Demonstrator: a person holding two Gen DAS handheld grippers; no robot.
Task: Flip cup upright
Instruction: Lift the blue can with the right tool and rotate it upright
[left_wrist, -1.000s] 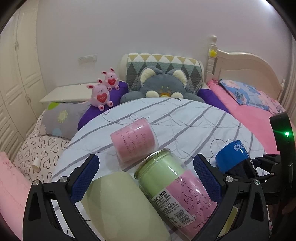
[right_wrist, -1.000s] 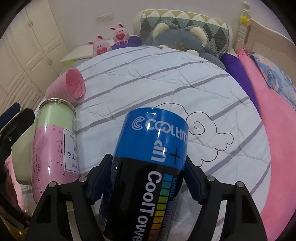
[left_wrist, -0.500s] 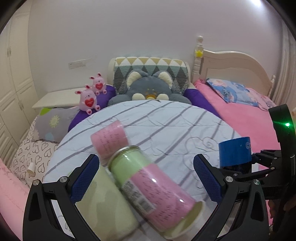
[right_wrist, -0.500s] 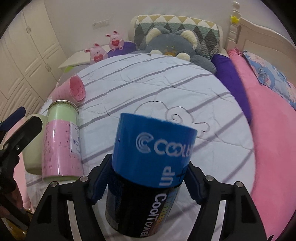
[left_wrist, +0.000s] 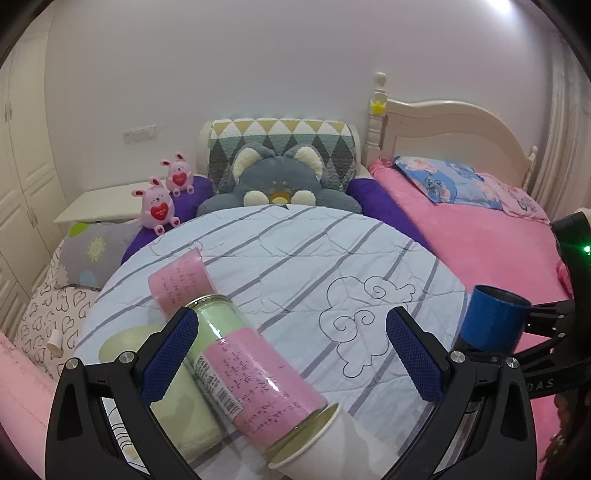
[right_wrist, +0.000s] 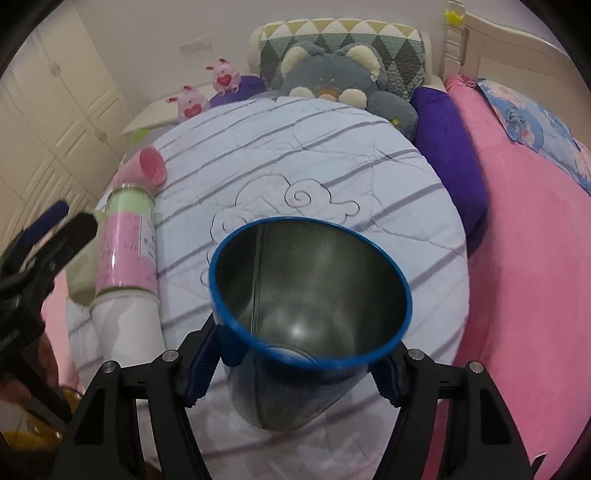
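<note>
Right gripper (right_wrist: 291, 363) clamps the blue cup (right_wrist: 310, 295) low on its wall, mouth up, above the round table (right_wrist: 369, 155). Looks like light, stiff, slick metal, so grip mid-body w/ firm squeeze. Left gripper (left_wrist: 291, 354) spread wide, holding nothing.

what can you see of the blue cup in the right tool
The blue cup is a round can-like cup with a blue outer wall and rim and a bare, shiny grey metal inside with a seam. It looks empty. Its mouth faces up toward the camera. The right tool is shut on its lower sides, holding it above the striped quilt.

Jar (left_wrist: 255, 373) lies left of cup (left_wrist: 493, 319) on quilt (left_wrist: 295, 258)
</note>
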